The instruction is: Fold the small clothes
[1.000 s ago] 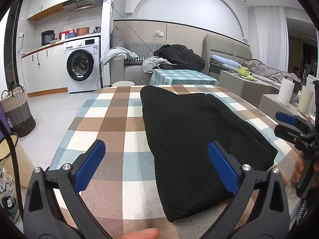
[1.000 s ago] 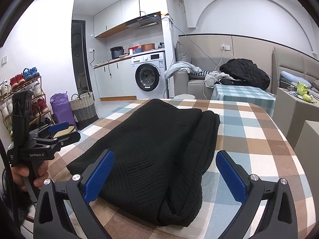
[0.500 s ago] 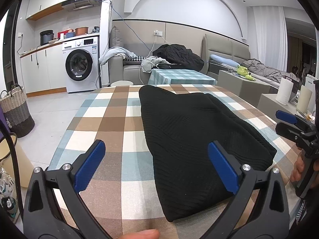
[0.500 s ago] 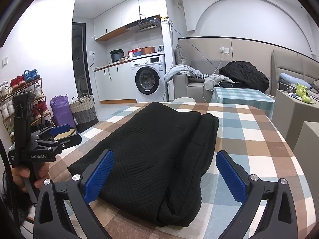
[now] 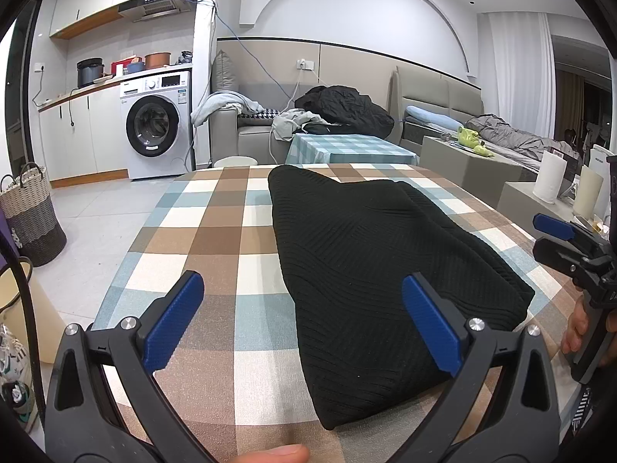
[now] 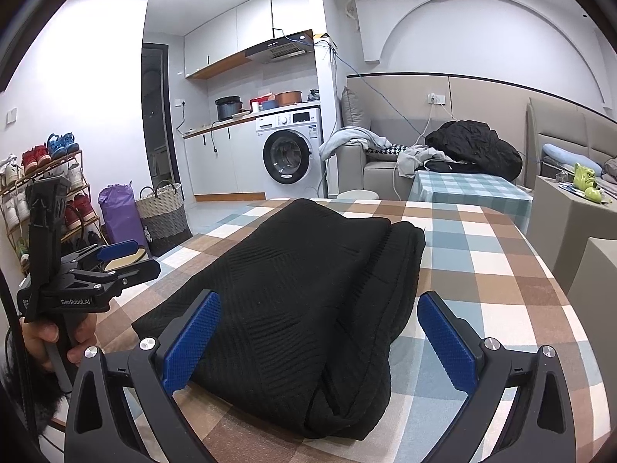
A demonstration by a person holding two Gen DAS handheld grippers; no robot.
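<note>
Both grippers hover above the table's near end with jaws spread wide and nothing between them. Left gripper point(image 5: 302, 324) frames bare checked tablecloth point(image 5: 216, 239) and the left near edge of the folded black knit garment point(image 5: 370, 270); right gripper point(image 6: 320, 341) is centred over the garment's near corner, its blue pads apart from the cloth. Lying flat on the tablecloth, the garment is folded lengthwise, with a second layer along its right side. Behind stand a washing machine point(image 6: 289, 152) and a sofa point(image 5: 246, 135)
</note>
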